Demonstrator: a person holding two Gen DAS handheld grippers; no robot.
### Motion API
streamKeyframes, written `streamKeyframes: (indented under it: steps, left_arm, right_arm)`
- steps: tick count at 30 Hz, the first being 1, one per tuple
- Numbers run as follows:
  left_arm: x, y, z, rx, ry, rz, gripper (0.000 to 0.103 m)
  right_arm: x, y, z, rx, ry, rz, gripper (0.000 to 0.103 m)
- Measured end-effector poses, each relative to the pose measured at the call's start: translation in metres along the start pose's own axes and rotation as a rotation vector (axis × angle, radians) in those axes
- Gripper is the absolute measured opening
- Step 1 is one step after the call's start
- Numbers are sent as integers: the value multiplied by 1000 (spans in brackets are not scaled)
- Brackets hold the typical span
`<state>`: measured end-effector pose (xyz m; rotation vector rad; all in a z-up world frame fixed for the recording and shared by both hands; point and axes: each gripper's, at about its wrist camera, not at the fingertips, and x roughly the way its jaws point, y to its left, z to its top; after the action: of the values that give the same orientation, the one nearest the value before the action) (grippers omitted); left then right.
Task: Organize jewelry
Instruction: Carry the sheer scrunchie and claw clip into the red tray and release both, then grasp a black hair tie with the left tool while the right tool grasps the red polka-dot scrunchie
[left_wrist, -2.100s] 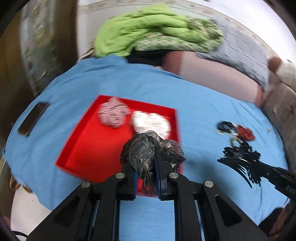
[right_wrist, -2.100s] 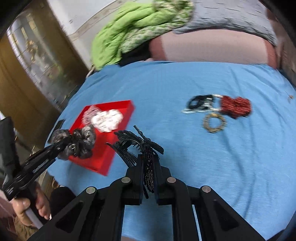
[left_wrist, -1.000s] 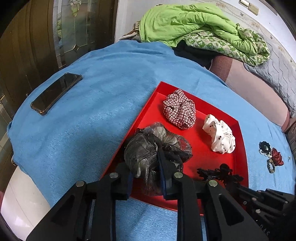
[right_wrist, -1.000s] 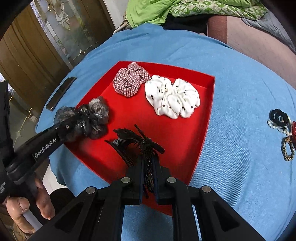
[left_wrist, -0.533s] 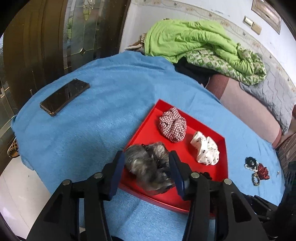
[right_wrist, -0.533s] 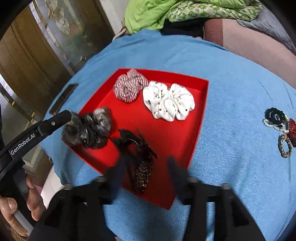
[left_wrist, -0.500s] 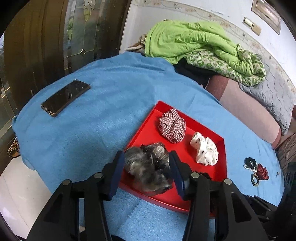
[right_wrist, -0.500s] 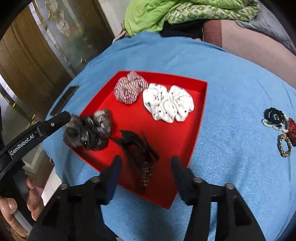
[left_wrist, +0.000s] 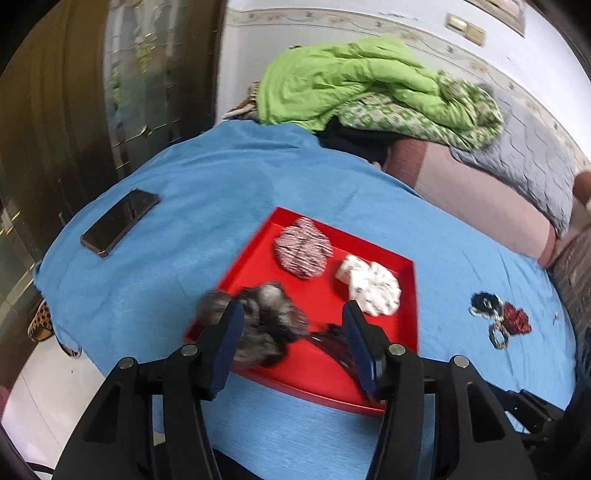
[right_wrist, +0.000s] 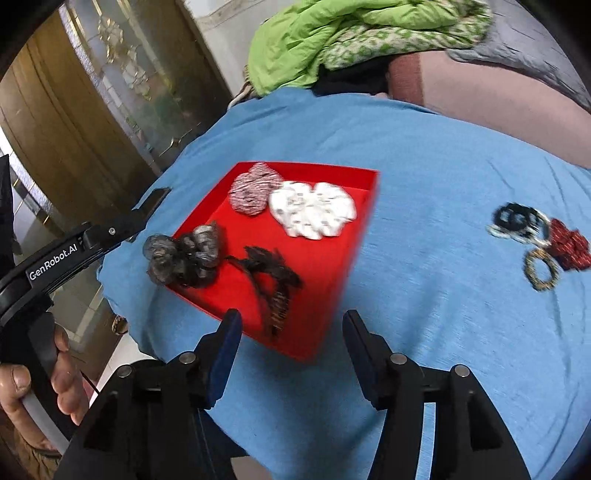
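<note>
A red tray (left_wrist: 369, 384) sits on the blue cloth. A grey scrunchie (left_wrist: 258, 325) lies blurred in its near left corner. My left gripper (left_wrist: 291, 325) hangs above it with jaws opening, pads off the fabric. In the right wrist view the same scrunchie (right_wrist: 184, 254) rests beside one of the left fingers (right_wrist: 110, 230). A black hair claw (right_wrist: 269, 280) lies in the tray (right_wrist: 325, 258), just beyond my right gripper (right_wrist: 291, 332), which is open with nothing between its fingers. A checked scrunchie (left_wrist: 303, 251) and a white dotted scrunchie (left_wrist: 369, 288) lie at the tray's far side.
A cluster of small jewelry (right_wrist: 539, 240), black, red and gold, lies on the cloth right of the tray. A phone (left_wrist: 120, 221) lies at the left. A green blanket (left_wrist: 362, 85) is heaped beyond the table. A hand (right_wrist: 22, 387) holds the left gripper's handle.
Both grippers have opened and pulled back upward. The grey scrunchie and the black hair claw, held a second ago, now lie in the tray.
</note>
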<state>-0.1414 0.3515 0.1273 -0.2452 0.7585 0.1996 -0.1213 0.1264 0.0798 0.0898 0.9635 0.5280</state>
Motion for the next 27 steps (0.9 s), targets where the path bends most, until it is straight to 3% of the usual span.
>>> streamKeyframes:
  steps: [5,15,21,27]
  left_arm:
    - [0,-49,-8,100,26,-50,54]
    - [27,-157,-31,273,134,-166,55]
    - [63,-220,-33,383,179,-209,55]
    - [118,-269,-14,371,236,-288,54]
  right_arm:
    - [-26,-57,-17,76,-24,-57,62]
    - [-71,-213,-51,379,-71,-159,62]
    - [-83,-267,-53,473,-111,-176,62]
    - [-77,-300,-34,506,-147,-171,62]
